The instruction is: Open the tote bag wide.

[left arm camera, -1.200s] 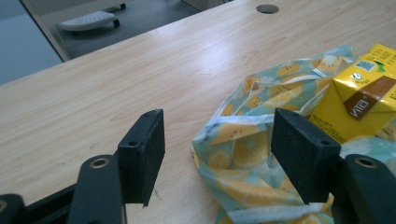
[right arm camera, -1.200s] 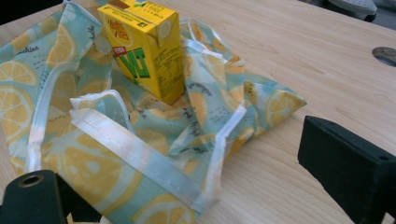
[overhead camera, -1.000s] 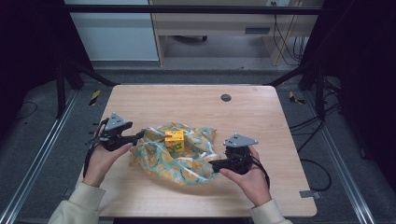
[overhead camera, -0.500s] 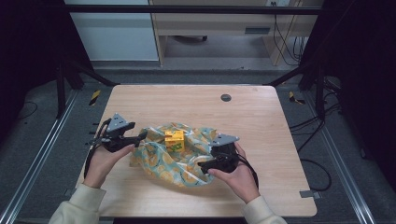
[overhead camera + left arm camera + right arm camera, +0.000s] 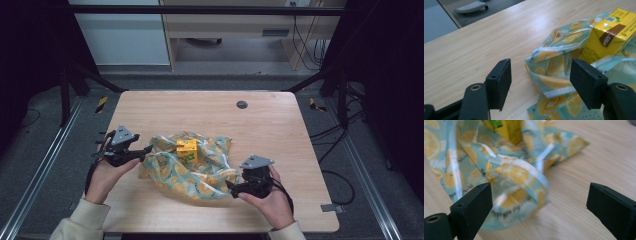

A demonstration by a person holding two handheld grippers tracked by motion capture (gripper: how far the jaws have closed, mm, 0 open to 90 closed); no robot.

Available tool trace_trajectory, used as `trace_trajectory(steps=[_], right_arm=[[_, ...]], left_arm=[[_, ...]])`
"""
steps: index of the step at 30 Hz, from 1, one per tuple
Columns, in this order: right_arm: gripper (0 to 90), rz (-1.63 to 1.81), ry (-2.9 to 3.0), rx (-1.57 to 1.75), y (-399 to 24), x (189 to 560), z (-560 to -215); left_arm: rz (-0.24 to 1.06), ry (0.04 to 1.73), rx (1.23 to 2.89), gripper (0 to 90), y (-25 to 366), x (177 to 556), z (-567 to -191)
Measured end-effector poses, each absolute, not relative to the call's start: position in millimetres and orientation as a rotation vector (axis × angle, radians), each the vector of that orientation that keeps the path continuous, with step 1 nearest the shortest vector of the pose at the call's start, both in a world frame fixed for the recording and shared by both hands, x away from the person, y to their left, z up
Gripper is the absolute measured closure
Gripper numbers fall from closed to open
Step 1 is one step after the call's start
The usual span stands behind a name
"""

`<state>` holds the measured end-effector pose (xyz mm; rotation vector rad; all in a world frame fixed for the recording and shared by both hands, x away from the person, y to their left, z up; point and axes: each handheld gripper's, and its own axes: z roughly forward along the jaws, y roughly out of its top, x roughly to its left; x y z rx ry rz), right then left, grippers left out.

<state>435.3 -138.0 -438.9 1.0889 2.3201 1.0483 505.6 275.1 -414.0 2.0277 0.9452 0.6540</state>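
We see a crumpled bag point(image 5: 192, 170) of thin, glossy plastic, pale teal with a print of orange and lemon slices and white strips along its edges. It lies in the lower middle of the high view on the wooden table point(image 5: 280, 125), its long axis running from middle left down toward lower right. A small yellow carton point(image 5: 186, 150) with a brown patch on top stands upright on the bag's upper part, one corner turned toward us.

Our left gripper point(image 5: 146, 151) sits at the left of the frame, its jaws apart with a fold of the bag lying loose between them; in the left gripper view point(image 5: 541, 77) the pads do not press on it. Our right gripper point(image 5: 229, 186) is at the lower right, at the bag's near end; in the right gripper view point(image 5: 539, 202) its jaws stand wide, the blurred bag edge between them, unpinched.
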Motion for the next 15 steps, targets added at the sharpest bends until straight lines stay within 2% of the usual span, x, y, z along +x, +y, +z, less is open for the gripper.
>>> trace_trajectory(steps=[7,10,15], right_arm=[[6.1,1.169,2.148,1.209,-186.9,440.3,-434.3],[6.7,1.077,2.110,1.295,-208.4,446.9,-446.1],[6.6,1.020,2.109,1.372,-220.9,453.2,-463.2]], left_arm=[[0.677,1.002,2.053,27.0,296.1,496.3,-423.5],[0.651,1.056,2.087,23.6,310.3,489.1,-439.7],[0.637,1.105,2.127,15.7,322.3,477.5,-456.5]])
